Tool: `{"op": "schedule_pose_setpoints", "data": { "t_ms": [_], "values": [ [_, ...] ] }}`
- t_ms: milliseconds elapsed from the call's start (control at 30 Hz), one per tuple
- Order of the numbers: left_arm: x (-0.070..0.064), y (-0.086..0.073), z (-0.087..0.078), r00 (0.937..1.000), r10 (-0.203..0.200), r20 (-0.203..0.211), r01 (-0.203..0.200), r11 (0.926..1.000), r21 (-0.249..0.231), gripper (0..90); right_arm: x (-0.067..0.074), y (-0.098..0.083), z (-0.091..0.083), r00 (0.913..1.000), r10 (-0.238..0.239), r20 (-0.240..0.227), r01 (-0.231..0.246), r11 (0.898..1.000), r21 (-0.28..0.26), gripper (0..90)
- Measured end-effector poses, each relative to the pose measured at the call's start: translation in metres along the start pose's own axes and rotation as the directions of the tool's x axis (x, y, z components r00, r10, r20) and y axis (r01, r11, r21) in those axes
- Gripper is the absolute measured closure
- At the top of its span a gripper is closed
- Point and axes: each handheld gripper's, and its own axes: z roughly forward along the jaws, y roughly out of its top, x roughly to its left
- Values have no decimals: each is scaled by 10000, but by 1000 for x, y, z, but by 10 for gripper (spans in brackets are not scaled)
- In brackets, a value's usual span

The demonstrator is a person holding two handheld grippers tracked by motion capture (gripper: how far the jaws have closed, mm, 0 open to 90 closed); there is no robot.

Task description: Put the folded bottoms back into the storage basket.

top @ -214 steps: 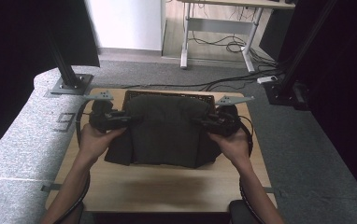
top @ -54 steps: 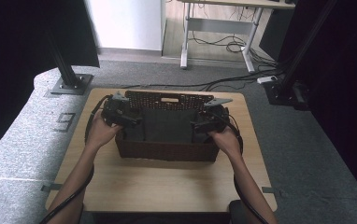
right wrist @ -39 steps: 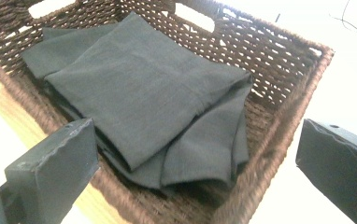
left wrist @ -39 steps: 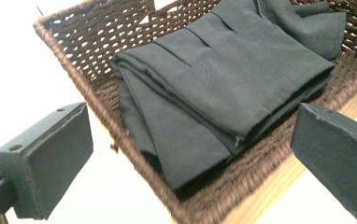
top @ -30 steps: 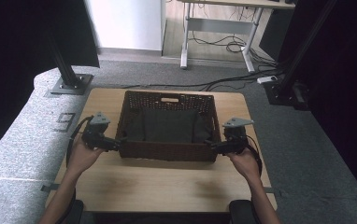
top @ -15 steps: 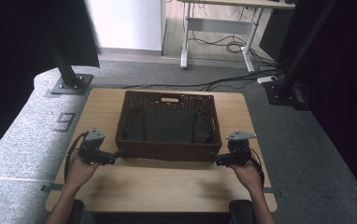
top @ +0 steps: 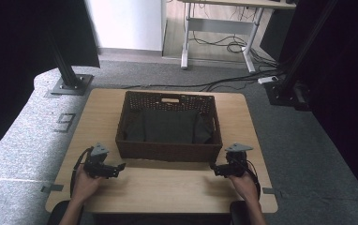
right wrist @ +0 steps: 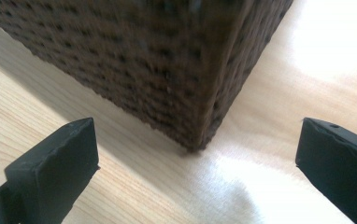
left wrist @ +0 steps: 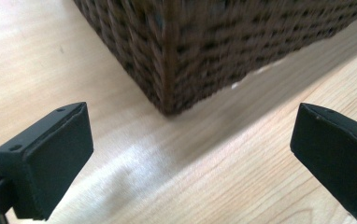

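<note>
A dark brown wicker basket stands in the middle of the wooden table, with a dark folded cloth lying inside it. My left gripper rests low over the table by the basket's near left corner, open and holding nothing. My right gripper sits by the near right corner, also open with nothing between its jaws. In each gripper view the two black jaws stand wide apart, framing a basket corner a short way ahead.
A bare strip of table runs along the front edge between my hands. Grey carpet surrounds the table. Black stand posts rise at the back left and right, and cables lie on the floor under a far desk.
Both grippers let go of the dark cloth, now lying in the basket, and drew back toward the table's near edge, ending beside the basket's front corners.
</note>
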Motion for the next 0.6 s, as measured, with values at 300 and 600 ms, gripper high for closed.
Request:
{"op": "schedule_pose_setpoints", "data": {
  "t_ms": [300, 600],
  "values": [
    [-1, -15, 21, 9995, 219, -207, -198, 9947, 1006, 0, 4, -26, 22, 9997, 202, 103, -206, 9989, 423, 0],
    [-3, -15, 23, 9986, 403, -353, -365, 9942, 1008, 0, 7, -34, 28, 9993, -90, 363, 73, 9989, 465, 0]
  ]
}}
